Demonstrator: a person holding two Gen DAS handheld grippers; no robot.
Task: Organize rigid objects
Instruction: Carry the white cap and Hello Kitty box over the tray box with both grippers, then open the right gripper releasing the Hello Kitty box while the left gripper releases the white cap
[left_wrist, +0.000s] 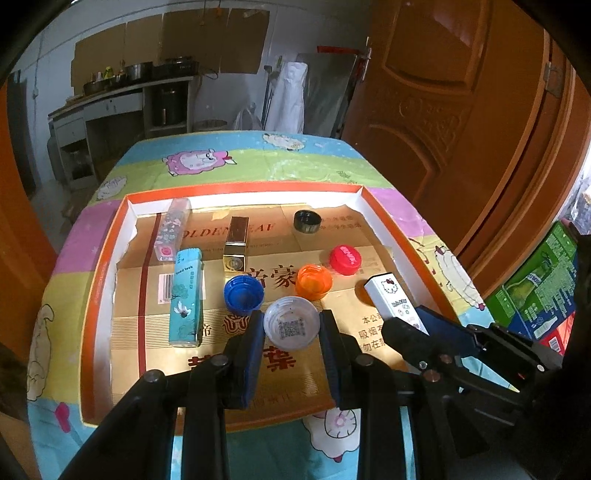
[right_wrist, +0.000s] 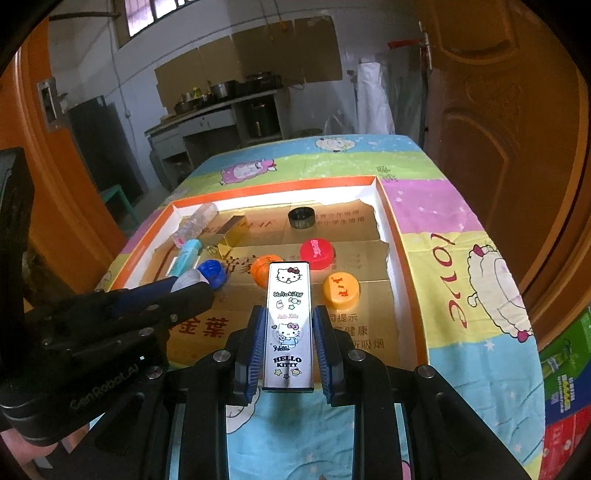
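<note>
- The left gripper (left_wrist: 291, 328) has its jaws closed on the white cap (left_wrist: 291, 328), near the front edge of the tray (left_wrist: 243, 192).
- The right gripper (right_wrist: 289, 347) clamps the white lighter (right_wrist: 289, 325) between narrow jaws, over the tray's front edge.
- In the tray lie a blue cap (left_wrist: 243, 294), an orange cap (left_wrist: 314, 281), a red cap (left_wrist: 345, 260), a black cap (left_wrist: 307, 221) and a teal lighter (left_wrist: 185, 297).

I'm in a lived-in home, prob a kitchen/utility rm. Far wall: counter (left_wrist: 122, 92) w/ steel pots (left_wrist: 138, 71) & basins on top, open cupboards below. Carved wooden door (left_wrist: 443, 110) on my right, cardboard sheets (right_wrist: 258, 48) tacked on the wall, barred window (right_wrist: 155, 11) up high. My table (left_wrist: 258, 155) has a kids' cartoon-sheep cloth; printed cartons (right_wrist: 565, 369) stacked on the floor.
</note>
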